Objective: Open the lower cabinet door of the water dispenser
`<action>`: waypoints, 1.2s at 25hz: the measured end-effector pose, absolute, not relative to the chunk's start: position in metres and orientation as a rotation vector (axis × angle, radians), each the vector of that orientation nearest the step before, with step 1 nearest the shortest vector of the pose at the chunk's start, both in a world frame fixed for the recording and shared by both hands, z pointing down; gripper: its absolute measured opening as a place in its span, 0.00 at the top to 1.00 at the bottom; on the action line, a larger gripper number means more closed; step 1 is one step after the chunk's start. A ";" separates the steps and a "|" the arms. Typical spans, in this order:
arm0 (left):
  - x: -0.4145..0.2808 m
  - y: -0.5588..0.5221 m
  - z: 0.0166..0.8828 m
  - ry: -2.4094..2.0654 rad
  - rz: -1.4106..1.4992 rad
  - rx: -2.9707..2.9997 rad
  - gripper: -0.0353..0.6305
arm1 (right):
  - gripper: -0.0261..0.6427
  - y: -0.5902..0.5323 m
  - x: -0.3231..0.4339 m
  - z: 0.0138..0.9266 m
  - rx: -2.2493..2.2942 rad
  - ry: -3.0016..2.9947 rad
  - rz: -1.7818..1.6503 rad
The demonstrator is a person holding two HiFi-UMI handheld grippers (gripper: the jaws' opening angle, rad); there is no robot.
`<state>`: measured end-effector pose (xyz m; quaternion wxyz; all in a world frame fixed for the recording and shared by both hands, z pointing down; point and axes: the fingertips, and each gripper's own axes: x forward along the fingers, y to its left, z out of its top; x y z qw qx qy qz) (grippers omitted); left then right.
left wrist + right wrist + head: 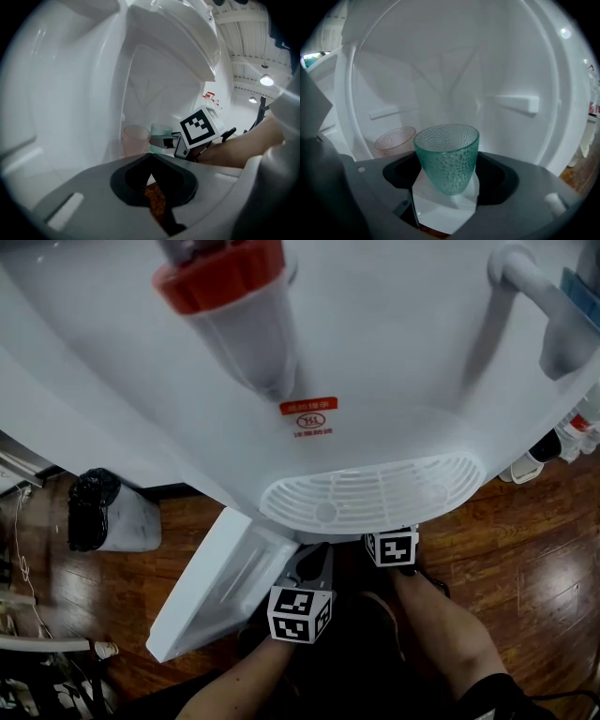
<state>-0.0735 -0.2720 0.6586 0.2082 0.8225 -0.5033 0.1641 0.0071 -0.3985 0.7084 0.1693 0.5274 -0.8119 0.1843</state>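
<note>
The left gripper [150,161] is clenched on nothing. The right gripper [446,180] grasps a green cup [447,157] inside the cabinet [454,70], a pink cup [393,140] just behind. The door [211,592] stands open at the foot of the dispenser [403,362], upright, swung out to the person's left. Above the tray [370,495], a red label [307,407] has print too small to read. The floor [525,559] is dark wood, with a bin [98,512] at left

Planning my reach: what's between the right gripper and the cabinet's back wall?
A green cup between jaws of the right gripper, then a pink cup, per right gripper view.
</note>
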 end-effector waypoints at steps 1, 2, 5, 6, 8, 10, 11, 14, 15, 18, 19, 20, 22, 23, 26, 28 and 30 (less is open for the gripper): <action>-0.073 -0.271 0.658 -1.398 0.458 2.290 0.95 | 0.42 -0.401 0.006 0.708 1.499 -2.309 0.519; -0.072 -0.270 0.658 -1.393 0.459 2.293 0.95 | 0.42 -0.402 0.006 0.709 1.498 -2.309 0.514; -0.071 -0.267 0.655 -1.385 0.457 2.298 0.95 | 0.42 -0.406 0.003 0.709 1.490 -2.316 0.494; -0.071 -0.267 0.655 -1.383 0.455 2.299 0.95 | 0.42 -0.407 0.003 0.709 1.491 -2.319 0.489; -0.070 -0.266 0.655 -1.374 0.454 2.301 0.95 | 0.42 -0.410 0.002 0.708 1.492 -2.323 0.484; -0.068 -0.266 0.656 -1.355 0.455 2.304 0.95 | 0.42 -0.411 0.002 0.712 1.484 -2.316 0.476; -0.067 -0.265 0.657 -1.346 0.458 2.306 0.95 | 0.42 -0.410 0.001 0.715 1.478 -2.312 0.473; -0.064 -0.264 0.656 -1.336 0.458 2.313 0.95 | 0.42 -0.407 0.002 0.717 1.482 -2.300 0.477; -0.064 -0.264 0.656 -1.335 0.457 2.313 0.95 | 0.42 -0.406 0.003 0.718 1.485 -2.295 0.484; -0.063 -0.262 0.656 -1.332 0.459 2.315 0.95 | 0.41 -0.402 0.004 0.720 1.471 -2.288 0.493; -0.062 -0.262 0.656 -1.330 0.460 2.317 0.95 | 0.41 -0.400 0.004 0.723 1.462 -2.284 0.509; -0.061 -0.261 0.655 -1.327 0.459 2.320 0.95 | 0.41 -0.398 0.004 0.726 1.454 -2.275 0.529; -0.059 -0.259 0.652 -1.322 0.457 2.329 0.95 | 0.41 -0.393 0.006 0.733 1.440 -2.253 0.557; -0.058 -0.259 0.651 -1.320 0.457 2.335 0.95 | 0.41 -0.391 0.007 0.736 1.436 -2.243 0.565; -0.060 -0.259 0.647 -1.321 0.469 2.350 0.95 | 0.41 -0.382 0.013 0.741 1.437 -2.237 0.602; -0.064 -0.259 0.644 -1.332 0.464 2.345 0.95 | 0.45 -0.374 0.016 0.746 1.432 -2.245 0.630; -0.064 -0.259 0.641 -1.336 0.458 2.349 0.95 | 0.45 -0.365 0.018 0.748 1.414 -2.248 0.653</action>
